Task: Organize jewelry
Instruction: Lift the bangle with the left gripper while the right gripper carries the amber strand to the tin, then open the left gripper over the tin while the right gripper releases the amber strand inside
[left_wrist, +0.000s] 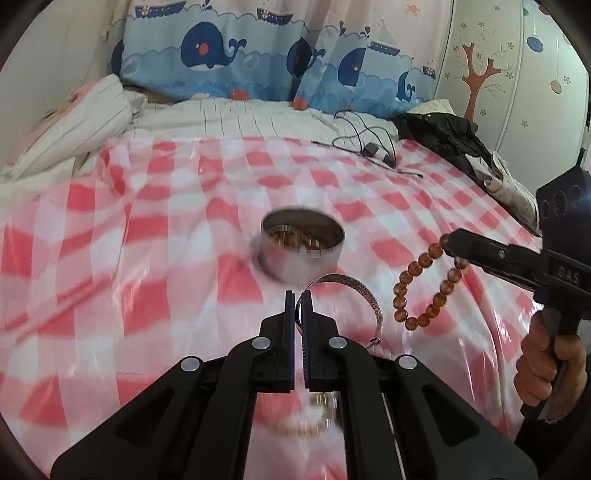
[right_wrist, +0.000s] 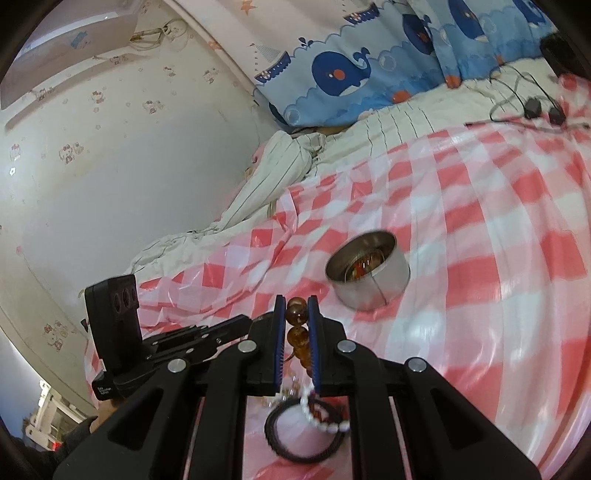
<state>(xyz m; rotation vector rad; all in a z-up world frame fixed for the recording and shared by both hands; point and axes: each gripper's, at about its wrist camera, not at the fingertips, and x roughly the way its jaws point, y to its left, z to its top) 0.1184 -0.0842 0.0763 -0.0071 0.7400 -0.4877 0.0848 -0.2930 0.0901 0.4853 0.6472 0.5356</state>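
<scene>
left wrist view: left tongs (left_wrist: 298, 295) closed nearly all the way, pinching a silver bangle (left_wrist: 341, 295) by its rim; bangle is engraved, sticks out to the right of the tips, lifted clear of the bed cover. right tongs (left_wrist: 448, 243) come in from the right edge w/ a hand (left_wrist: 550, 369) on the grip, narrow gap, clamped on an amber bead bracelet (left_wrist: 424, 288) that hangs down in a loop, off the cover, just right of the bangle but not touching it.

right wrist view: right tongs (right_wrist: 297, 306) w/ amber beads (right_wrist: 297, 328) squeezed between the blue pads, couple of beads poking up past the tips. left tongs' body sits at left, lower. below the tongs, on the cover: a black ring-shaped band (right_wrist: 306, 439) and a white bead bracelet (right_wrist: 325, 421) lying over it, blurred, w/ sth reddish inside the loop, can't tell what.

container: round metal tin (left_wrist: 303, 251), open top, upright on the pink-white check cover (left_wrist: 147, 258) of the bed, just beyond both sets of tongs. inside: reddish-amber pieces and a metal ring shape along the wall, blurred in both views; same tin (right_wrist: 369, 273) from the right shows orange-red bits at the bottom.

further out: black cable w/ small plugs (left_wrist: 373, 151) on the cover's far side, striped bedding (left_wrist: 236, 114), whale-print curtain (left_wrist: 207, 48), dark clothes heap (left_wrist: 443, 136) at right.
</scene>
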